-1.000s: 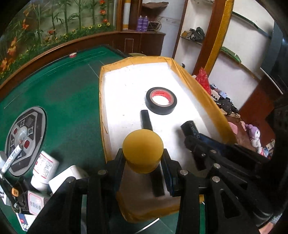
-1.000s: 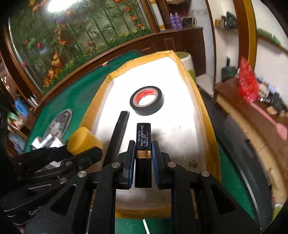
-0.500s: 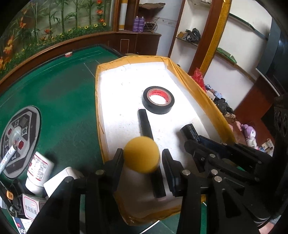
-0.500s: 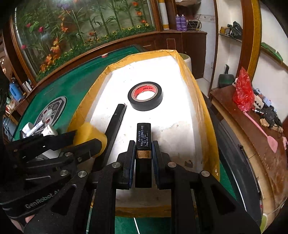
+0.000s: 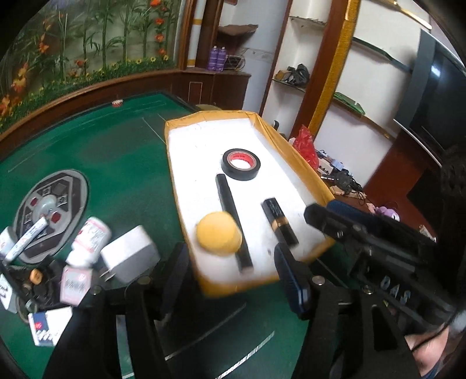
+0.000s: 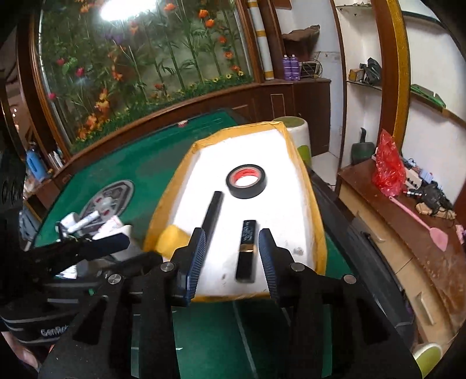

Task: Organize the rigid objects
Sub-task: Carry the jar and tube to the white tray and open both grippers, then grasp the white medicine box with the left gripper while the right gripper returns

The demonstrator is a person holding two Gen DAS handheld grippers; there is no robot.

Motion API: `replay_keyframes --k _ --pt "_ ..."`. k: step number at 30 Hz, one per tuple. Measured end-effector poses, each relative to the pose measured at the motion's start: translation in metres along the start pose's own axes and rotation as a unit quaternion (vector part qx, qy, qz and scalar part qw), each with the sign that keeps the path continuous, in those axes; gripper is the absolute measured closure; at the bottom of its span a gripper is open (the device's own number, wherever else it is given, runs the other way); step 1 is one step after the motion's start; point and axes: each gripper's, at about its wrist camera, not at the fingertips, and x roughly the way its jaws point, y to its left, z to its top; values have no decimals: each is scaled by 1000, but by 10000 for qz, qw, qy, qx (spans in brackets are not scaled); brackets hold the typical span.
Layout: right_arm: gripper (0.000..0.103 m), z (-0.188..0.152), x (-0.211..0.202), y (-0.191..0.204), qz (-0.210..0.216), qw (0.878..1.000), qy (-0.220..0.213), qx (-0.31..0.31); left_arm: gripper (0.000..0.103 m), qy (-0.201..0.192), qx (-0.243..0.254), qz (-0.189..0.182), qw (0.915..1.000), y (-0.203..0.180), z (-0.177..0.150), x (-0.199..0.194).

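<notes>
Green felt table, yellow-rimmed white tray, flower mural, both hand-held grippers spread.

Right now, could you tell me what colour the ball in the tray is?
Yellow ball; clearest in the left wrist view.

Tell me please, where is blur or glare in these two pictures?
Left wrist view: motion blur smears the bottles and the tray near edge; the tape is sharper. Right wrist view: a lamp's glare burns out on the glass at top; fisheye bends the shelves.
</notes>
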Motion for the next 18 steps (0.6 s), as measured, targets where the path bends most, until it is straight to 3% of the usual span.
replay_keyframes --k 6,9,13,18 --pt "65 -9 -8 23 581 9983 39 82 41 -205 41 -57 9998 23 -27 -44" --pt "65 -15 -2 42 823 9964 184 -40 36 -391 51 6 9992 44 -41 -69" --pt "65 -20 12 65 1218 9916 437 -48 33 -567 -156 241 9980 82 -61 -94" --pt "65 -20 38 89 1740 9824 672 45 33 -450 -674 548 9952 133 -80 -102"
